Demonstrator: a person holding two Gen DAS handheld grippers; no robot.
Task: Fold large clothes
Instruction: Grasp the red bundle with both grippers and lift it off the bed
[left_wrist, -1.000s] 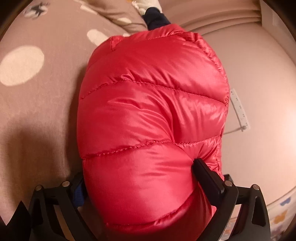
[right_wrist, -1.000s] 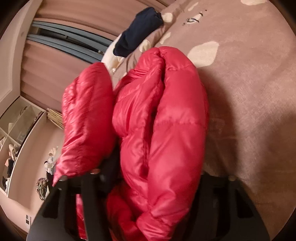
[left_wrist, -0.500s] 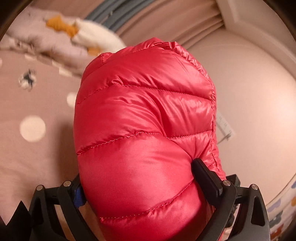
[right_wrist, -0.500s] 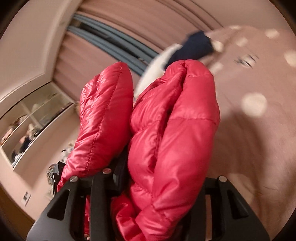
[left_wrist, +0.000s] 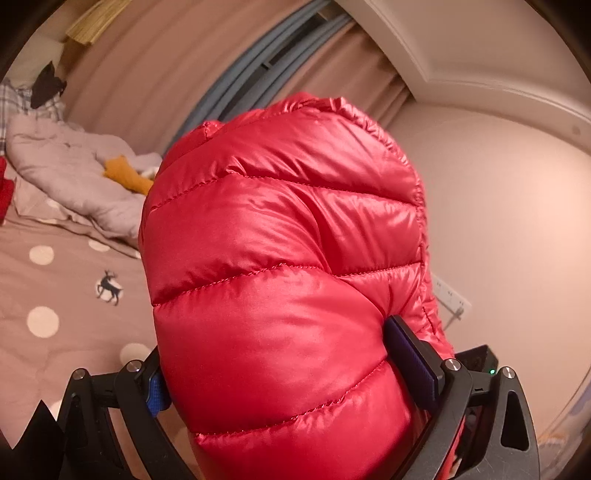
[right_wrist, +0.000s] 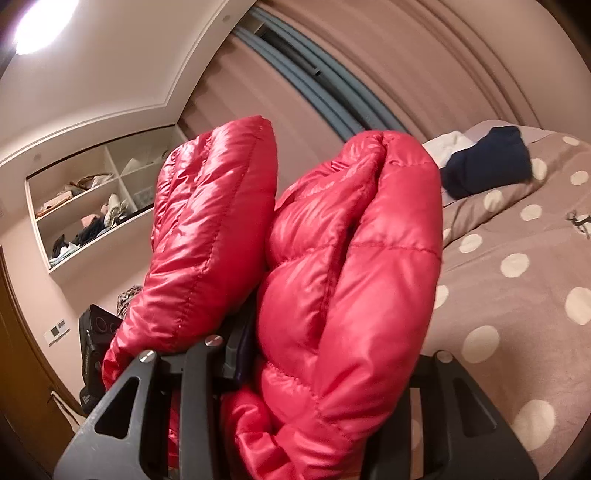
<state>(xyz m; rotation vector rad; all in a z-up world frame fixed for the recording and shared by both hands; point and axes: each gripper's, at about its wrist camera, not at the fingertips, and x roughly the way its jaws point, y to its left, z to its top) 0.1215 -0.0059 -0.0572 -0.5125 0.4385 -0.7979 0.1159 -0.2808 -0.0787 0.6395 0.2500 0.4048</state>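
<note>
Both grippers, left (left_wrist: 291, 365) and right (right_wrist: 325, 373), pinch the red jacket (left_wrist: 280, 266), held up above the dotted bed (right_wrist: 517, 295). Curtain and wall stand well beyond. Jacket folds hide the right gripper's fingertips and much of the room.

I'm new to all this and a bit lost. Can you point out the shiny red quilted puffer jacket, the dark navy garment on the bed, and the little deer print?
Shiny red quilted puffer jacket (left_wrist: 280, 280): left wrist view, middle panel.
Dark navy garment (right_wrist: 487, 162): right wrist view, centre.
Deer print (left_wrist: 108, 288): left wrist view, body.
</note>
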